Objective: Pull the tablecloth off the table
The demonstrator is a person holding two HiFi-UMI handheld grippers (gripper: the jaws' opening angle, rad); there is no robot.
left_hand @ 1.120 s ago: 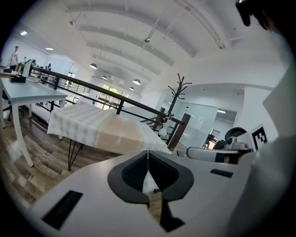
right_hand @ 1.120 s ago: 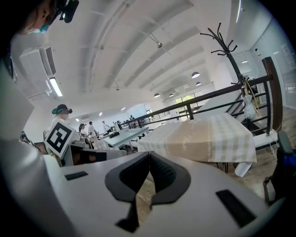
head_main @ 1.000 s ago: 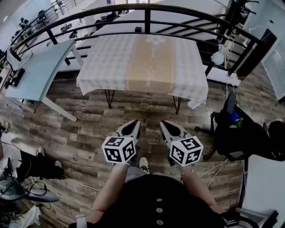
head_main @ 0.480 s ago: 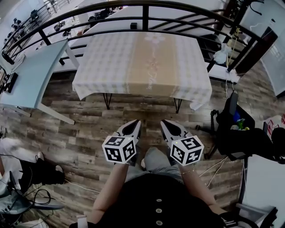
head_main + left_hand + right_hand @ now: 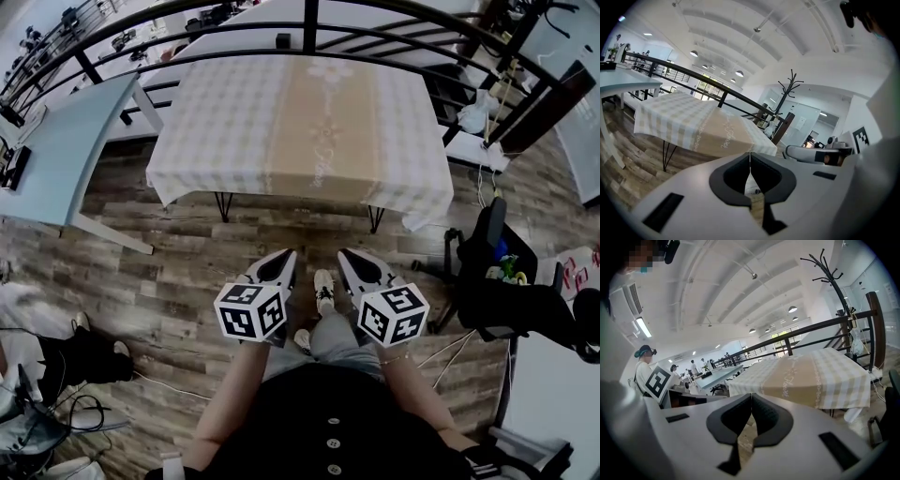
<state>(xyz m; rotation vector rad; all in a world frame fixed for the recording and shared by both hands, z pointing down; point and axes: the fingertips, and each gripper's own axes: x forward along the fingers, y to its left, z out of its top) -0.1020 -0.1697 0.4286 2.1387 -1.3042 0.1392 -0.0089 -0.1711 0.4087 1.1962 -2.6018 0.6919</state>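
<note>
A cream-and-tan checked tablecloth (image 5: 305,127) with a tan centre stripe covers a square table and hangs over its near edge. It also shows as the tablecloth (image 5: 698,124) in the left gripper view and the tablecloth (image 5: 806,373) in the right gripper view. My left gripper (image 5: 286,258) and right gripper (image 5: 345,258) are held side by side over the wood floor, short of the table's near edge. Both are shut with nothing between the jaws. The left gripper (image 5: 750,157) and right gripper (image 5: 751,397) point toward the cloth's near side.
A black curved railing (image 5: 309,19) runs behind the table. A light blue table (image 5: 61,150) stands at the left. A black chair (image 5: 511,281) with bags sits at the right. A coat stand (image 5: 829,268) rises by the railing. People stand far off in the right gripper view.
The table has come closer and lower in the head view as I walk toward it. A foot now shows between the grippers. Both grippers stay shut.
</note>
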